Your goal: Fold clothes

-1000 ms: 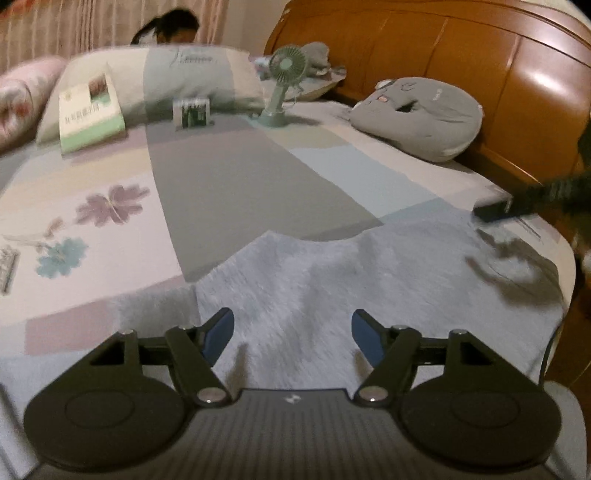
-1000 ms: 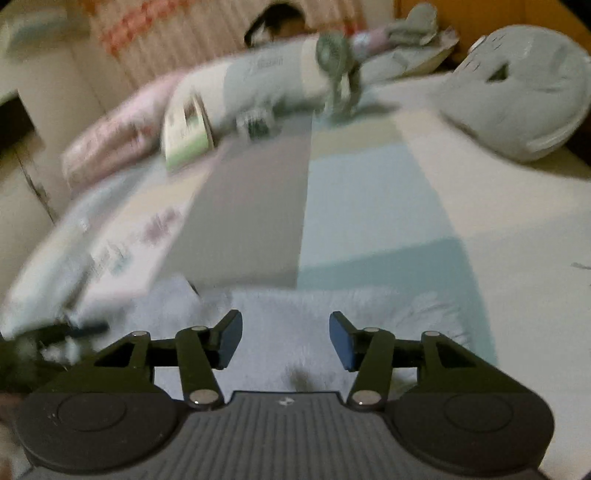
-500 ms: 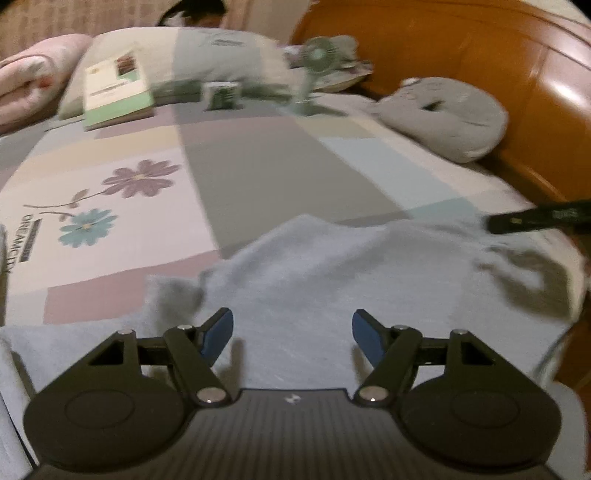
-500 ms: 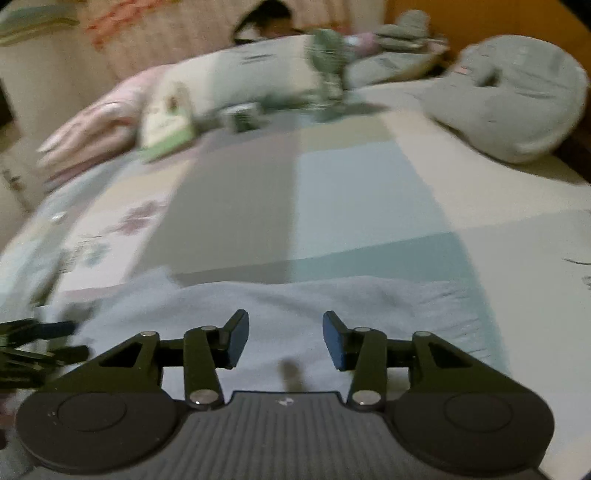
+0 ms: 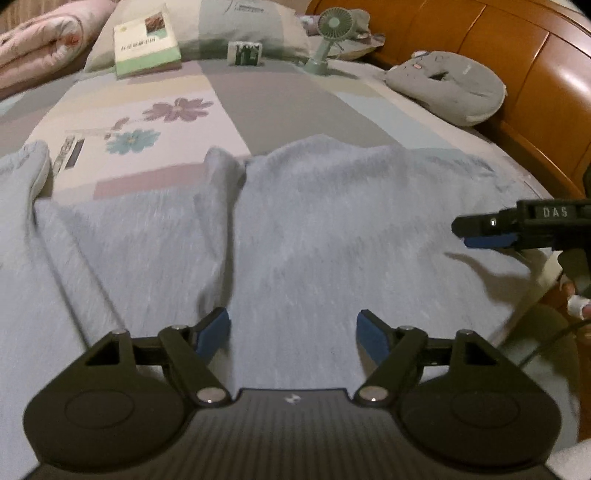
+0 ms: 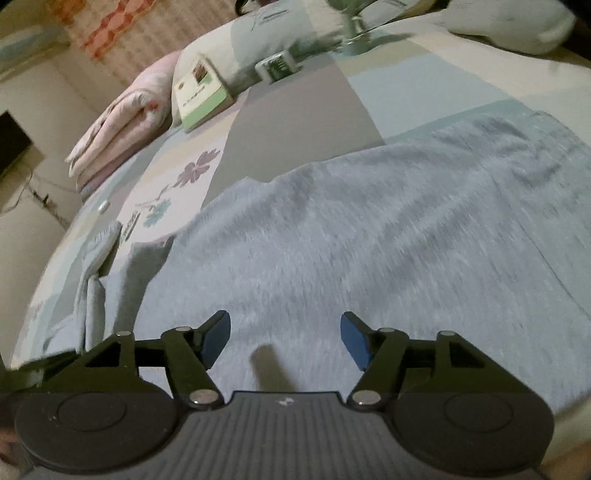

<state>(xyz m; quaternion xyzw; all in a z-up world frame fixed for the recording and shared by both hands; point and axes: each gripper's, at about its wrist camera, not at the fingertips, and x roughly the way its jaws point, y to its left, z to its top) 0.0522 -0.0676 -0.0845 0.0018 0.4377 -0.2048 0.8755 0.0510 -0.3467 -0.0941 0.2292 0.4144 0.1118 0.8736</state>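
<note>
L gripper (image 5: pixel 293 328): jaws wide apart, nothing btwn the 2 blue pads (image 5: pixel 212 334), just opened a bit further. 1 grey garment (image 5: pixel 332 229) spread on the bed, lying under and ahead of the jaws; pads hover above the cloth, contact can't be told. A lengthwise fold/crease in the cloth runs up from just ahead of the L pad. A 2nd flap of the same grey cloth (image 5: pixel 26 173) sits well off to the L of the jaws.

R gripper (image 6: pixel 284 338): jaws also apart, just opened wider, nothing btwn them; same grey garment below and ahead, filling most of the view. From the L wrist cam, the R gripper shows at the right edge, to the R of the L jaws, above the garment's far side, 1 blue pad visible, side-on.

Beyond the garment, well ahead of both jaws: 1 patchwork bedsheet (image 5: pixel 288 99) w/ 2 printed flowers; 1 book (image 5: pixel 146 40) leaning on 1 pillow (image 5: pixel 243 26); 1 small box (image 5: pixel 245 53); 1 small green fan (image 5: pixel 328 35), upright; 1 grey neck cushion (image 5: pixel 450 86) ahead-right by the wooden headboard (image 5: pixel 517 48); 1 folded pink quilt (image 6: pixel 118 122) ahead-left.
</note>
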